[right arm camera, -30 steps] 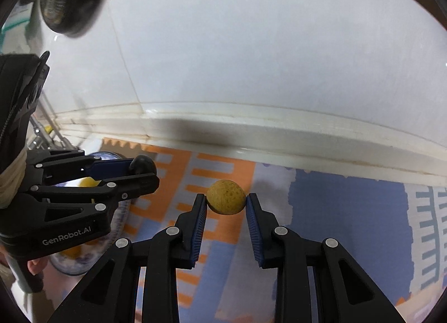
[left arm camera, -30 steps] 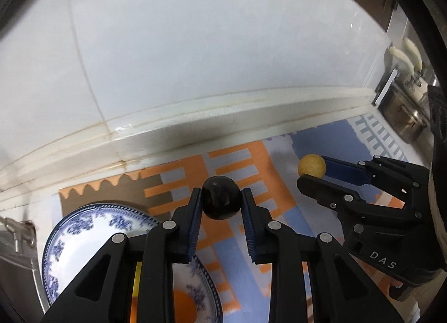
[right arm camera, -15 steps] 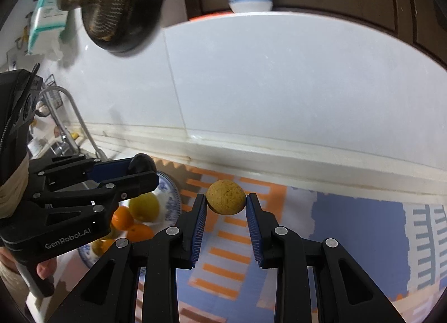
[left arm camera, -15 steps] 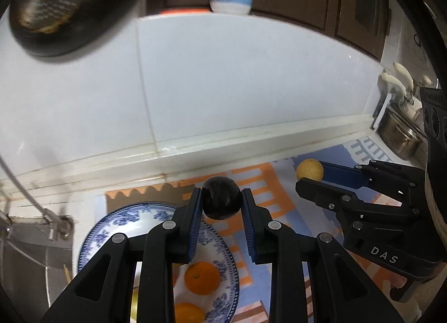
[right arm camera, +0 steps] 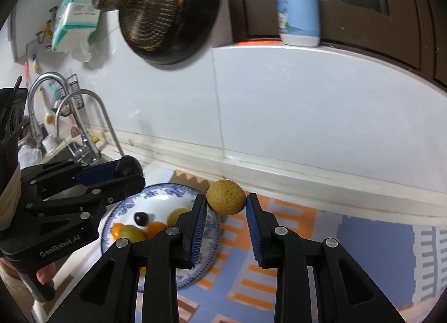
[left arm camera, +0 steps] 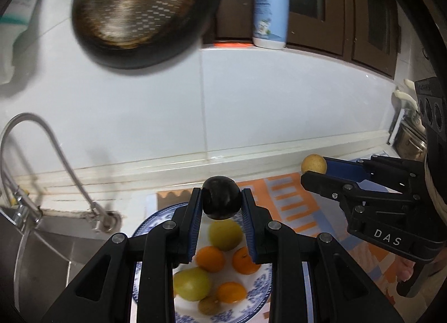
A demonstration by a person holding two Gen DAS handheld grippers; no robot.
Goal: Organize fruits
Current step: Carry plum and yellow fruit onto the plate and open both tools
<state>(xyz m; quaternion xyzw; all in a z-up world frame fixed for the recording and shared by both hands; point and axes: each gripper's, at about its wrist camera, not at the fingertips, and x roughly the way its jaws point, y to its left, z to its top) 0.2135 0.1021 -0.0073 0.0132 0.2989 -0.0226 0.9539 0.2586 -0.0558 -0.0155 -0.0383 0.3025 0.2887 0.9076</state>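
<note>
My left gripper [left arm camera: 221, 202] is shut on a dark round fruit [left arm camera: 221, 198] and holds it above the blue-patterned plate [left arm camera: 252, 292]. The plate holds several fruits: oranges [left arm camera: 210, 258], yellow-green ones [left arm camera: 192, 284] and a small brown one. My right gripper [right arm camera: 226, 202] is shut on a tan speckled round fruit [right arm camera: 225, 196], held above the plate's right edge [right arm camera: 208, 253]. Each gripper shows in the other's view: the right one [left arm camera: 314, 172], the left one [right arm camera: 129, 172]. A small dark fruit [right arm camera: 141, 218] lies on the plate.
An orange, blue and white patterned mat [right arm camera: 335, 239] covers the counter. A sink with a faucet [right arm camera: 81, 116] lies left of the plate. A strainer pan [left arm camera: 139, 7] hangs on the tiled wall. A soap bottle [left arm camera: 270, 7] stands on the ledge above.
Both grippers have risen and pulled back with their fruits still held. The plate's fruits, the sink and the hanging pan have come into view.
</note>
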